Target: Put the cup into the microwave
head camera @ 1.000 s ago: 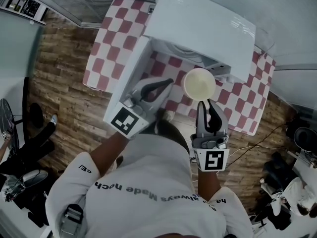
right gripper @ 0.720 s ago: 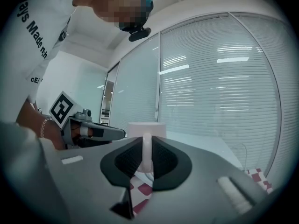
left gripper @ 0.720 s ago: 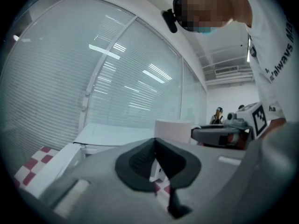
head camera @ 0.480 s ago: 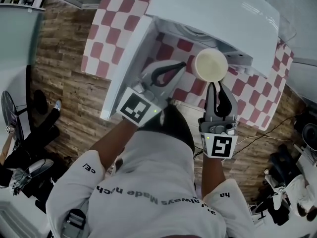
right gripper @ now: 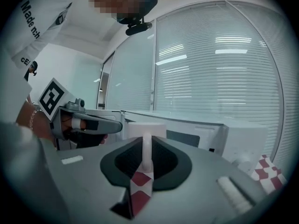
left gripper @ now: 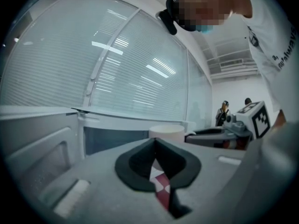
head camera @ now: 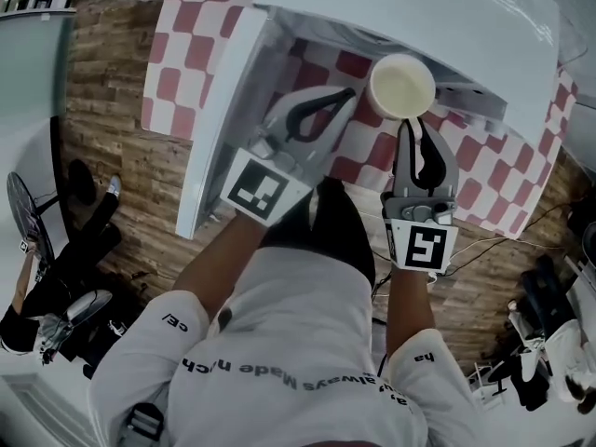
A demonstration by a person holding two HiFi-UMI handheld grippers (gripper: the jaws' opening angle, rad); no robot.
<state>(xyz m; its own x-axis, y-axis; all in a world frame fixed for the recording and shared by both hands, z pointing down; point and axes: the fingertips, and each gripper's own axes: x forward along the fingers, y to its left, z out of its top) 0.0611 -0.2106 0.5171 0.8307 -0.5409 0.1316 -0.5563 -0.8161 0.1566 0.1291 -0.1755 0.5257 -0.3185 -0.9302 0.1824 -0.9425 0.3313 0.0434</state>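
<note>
Since the right claw [head camera: 413, 127] is clamped on its thin handle [right gripper: 146, 148], the white round cup [head camera: 402, 86] likely handles rigid, light, chippable; left claw [head camera: 345, 96] closed, empty.

white shirt [head camera: 289, 343] printed "always Made" upside down, sleeve [head camera: 154, 338] marked "CE/"

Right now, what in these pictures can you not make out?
- Inside of the microwave: in the head view its own top covers it; the left gripper view shows it only as dark.
- Handle of the cup: in the head view the right gripper covers it.
- Two people far back: too small in the left gripper view.
</note>
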